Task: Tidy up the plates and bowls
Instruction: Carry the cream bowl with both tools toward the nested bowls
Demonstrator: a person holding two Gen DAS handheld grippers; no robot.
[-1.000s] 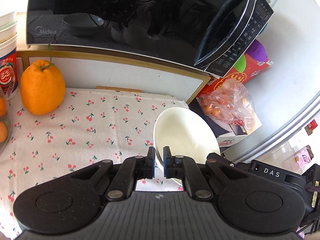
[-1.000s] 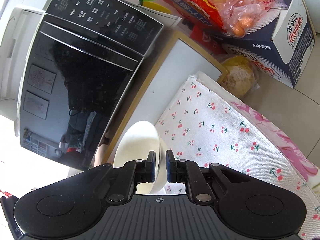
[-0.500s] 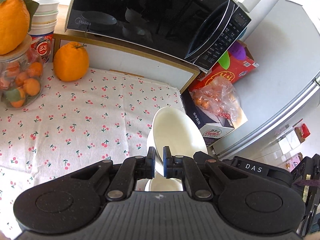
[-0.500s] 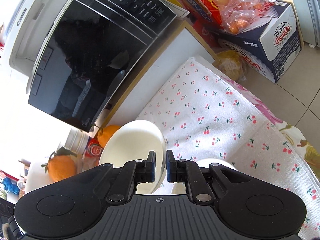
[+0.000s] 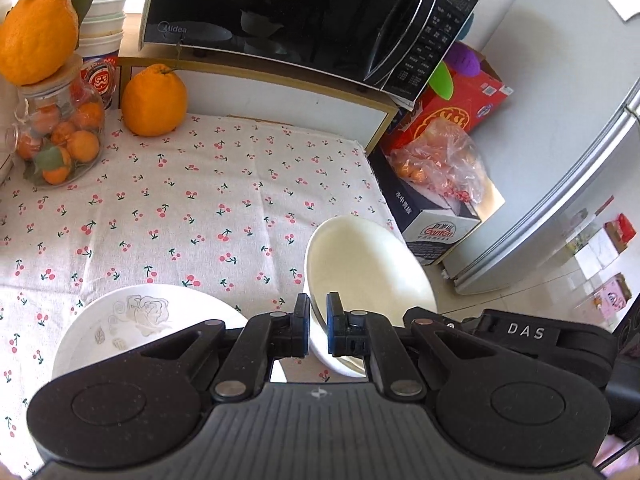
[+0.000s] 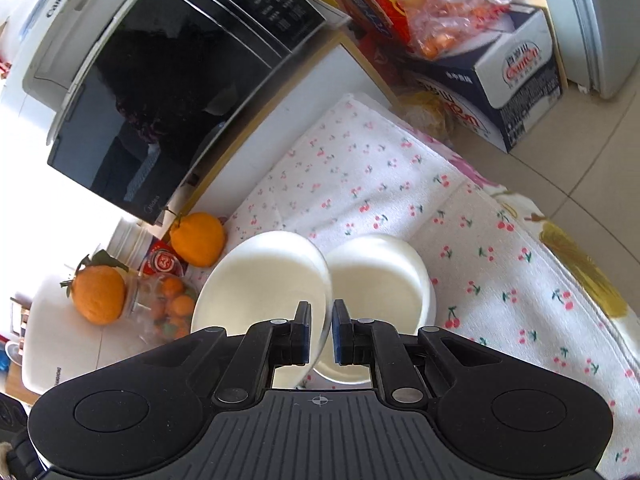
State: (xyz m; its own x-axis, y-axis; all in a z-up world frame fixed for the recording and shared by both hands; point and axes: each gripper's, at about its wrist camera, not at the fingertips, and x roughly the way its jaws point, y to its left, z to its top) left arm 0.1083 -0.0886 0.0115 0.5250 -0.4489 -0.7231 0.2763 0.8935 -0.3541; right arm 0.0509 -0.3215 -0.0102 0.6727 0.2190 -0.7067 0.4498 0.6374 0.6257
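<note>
My left gripper (image 5: 318,326) is shut on the rim of a plain white bowl (image 5: 364,268), held tilted above the cherry-print cloth (image 5: 200,208). A white plate with a grey rose pattern (image 5: 140,320) lies on the cloth at the lower left of it. My right gripper (image 6: 321,330) is shut on the rim of a plain white bowl (image 6: 260,284), held tilted. A white bowl (image 6: 376,280) stands on the cloth just right of it, partly hidden by the fingers.
A black microwave (image 5: 300,20) stands on a shelf behind the cloth. A large orange (image 5: 154,100) and a glass jar of small oranges (image 5: 56,136) sit at the back left. Boxes and a bag of fruit (image 5: 436,160) lie on the floor to the right.
Both grippers have pulled back and risen with their bowls. The rose plate, the jar and a bowl on the cloth have come into view.
</note>
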